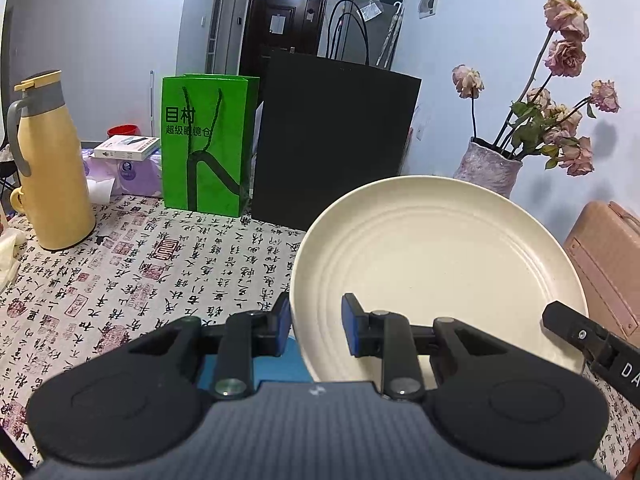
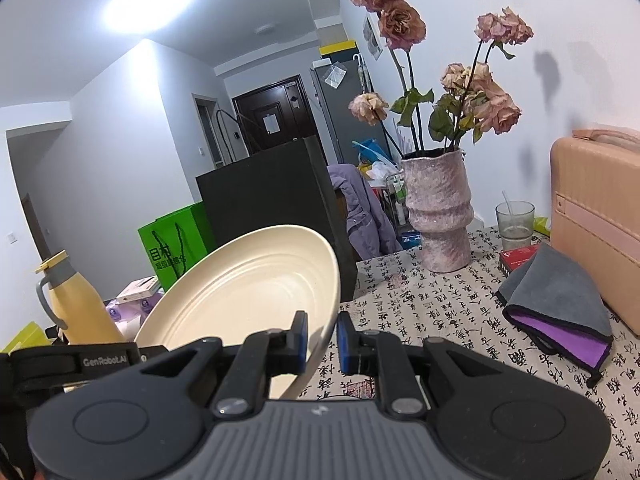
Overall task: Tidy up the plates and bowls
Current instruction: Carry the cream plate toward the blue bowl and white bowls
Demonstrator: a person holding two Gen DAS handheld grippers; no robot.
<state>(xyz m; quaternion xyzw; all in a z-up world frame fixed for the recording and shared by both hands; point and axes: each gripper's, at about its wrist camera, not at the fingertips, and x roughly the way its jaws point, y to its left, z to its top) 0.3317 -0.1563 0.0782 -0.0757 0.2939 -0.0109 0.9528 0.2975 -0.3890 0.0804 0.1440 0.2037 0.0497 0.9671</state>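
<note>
Both grippers hold one cream plate (image 1: 436, 264) clear of the table (image 1: 120, 272), tilted. The left gripper (image 1: 316, 322) points gently downward, its blue pads narrow and clamped on the plate's near left rim. The right gripper (image 2: 322, 338) also dips slightly, pinching the right rim between close-set pads. In the right view, the left gripper's body reads "GenRobot.AI". The green bag (image 1: 208, 144) carries "目村" in large characters. The tablecloth is covered in printed calligraphy.

"目村" on green bag (image 1: 208, 148)
</note>
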